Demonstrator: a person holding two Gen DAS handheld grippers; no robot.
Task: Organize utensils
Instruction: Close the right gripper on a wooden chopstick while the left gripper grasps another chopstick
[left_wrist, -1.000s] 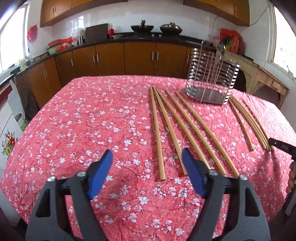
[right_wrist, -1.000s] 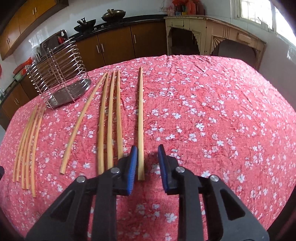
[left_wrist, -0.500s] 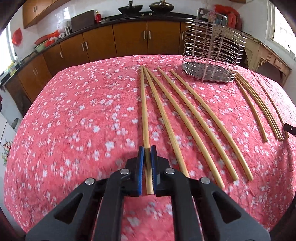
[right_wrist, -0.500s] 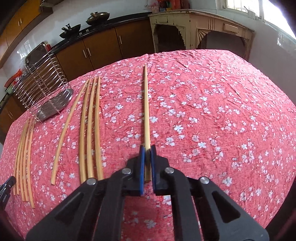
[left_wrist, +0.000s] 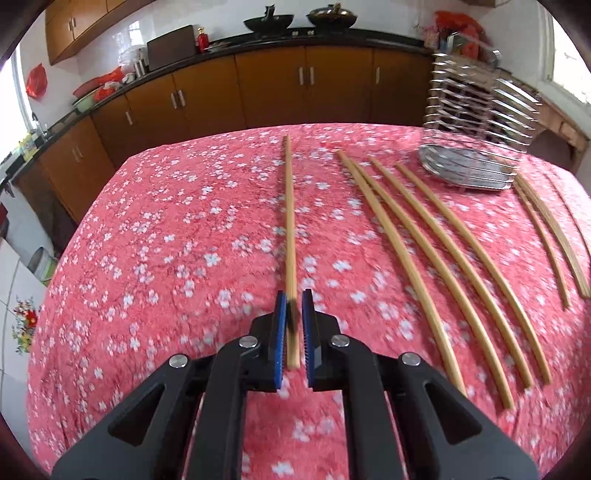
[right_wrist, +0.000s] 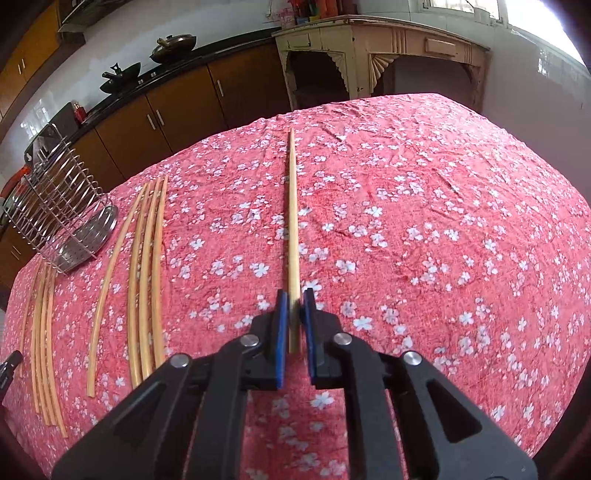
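The left tongs (left_wrist: 293, 301) were clamped on the near end of one bamboo chopstick (left_wrist: 289, 221), which pointed away over the red floral cloth of the desk (left_wrist: 166, 258), while four loose chopsticks (left_wrist: 436, 251) lay to its right in front of the wire utensil rack (left_wrist: 476, 122). The right tongs (right_wrist: 295, 299) were likewise clamped on the near end of a second chopstick (right_wrist: 292, 214), with a separate group of four chopsticks (right_wrist: 146, 266) lying on the cloth between it and the rack (right_wrist: 62, 214).
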